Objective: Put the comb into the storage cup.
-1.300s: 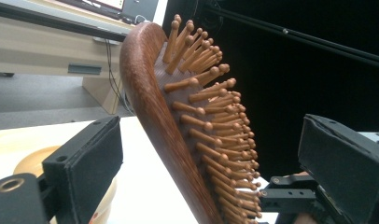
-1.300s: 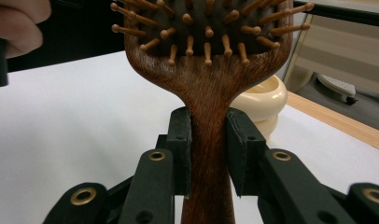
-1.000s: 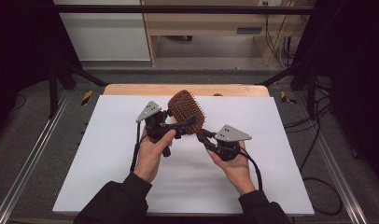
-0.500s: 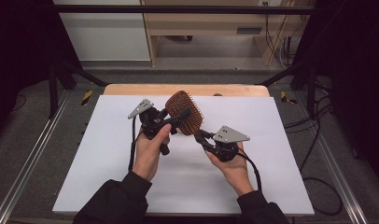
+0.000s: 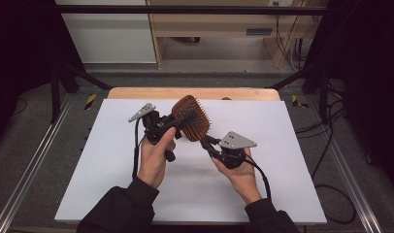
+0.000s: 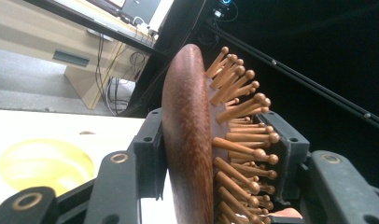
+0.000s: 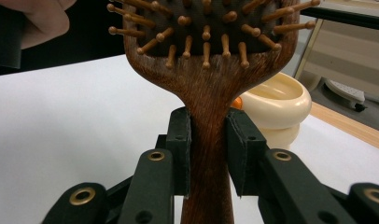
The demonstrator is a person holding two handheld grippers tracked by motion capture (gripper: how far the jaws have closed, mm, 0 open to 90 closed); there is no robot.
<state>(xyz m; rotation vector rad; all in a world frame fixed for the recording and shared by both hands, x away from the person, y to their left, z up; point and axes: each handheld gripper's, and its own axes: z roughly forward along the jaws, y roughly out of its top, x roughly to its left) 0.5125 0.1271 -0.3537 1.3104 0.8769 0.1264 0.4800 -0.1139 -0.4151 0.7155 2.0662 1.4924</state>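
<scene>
A wooden hairbrush (image 5: 197,128) with peg bristles is held up above the white sheet. My right gripper (image 5: 207,143) is shut on its handle (image 7: 208,121), one pad on each side. My left gripper (image 5: 187,118) reaches in from the left, and its jaws have just been closing around the brush's head (image 6: 187,140). One pad lies against the smooth wooden back and the other against the bristle tips. A hand holds each gripper from below.
A cream bowl (image 7: 276,100) with something orange in it stands on the sheet beyond the brush; it shows as a yellowish bowl (image 6: 43,163) in the left gripper view. The white sheet (image 5: 282,170) covers a wooden table (image 5: 137,93).
My left gripper has shifted right onto the brush's head and its jaws have narrowed around it. The right gripper and the handle have stayed put.
</scene>
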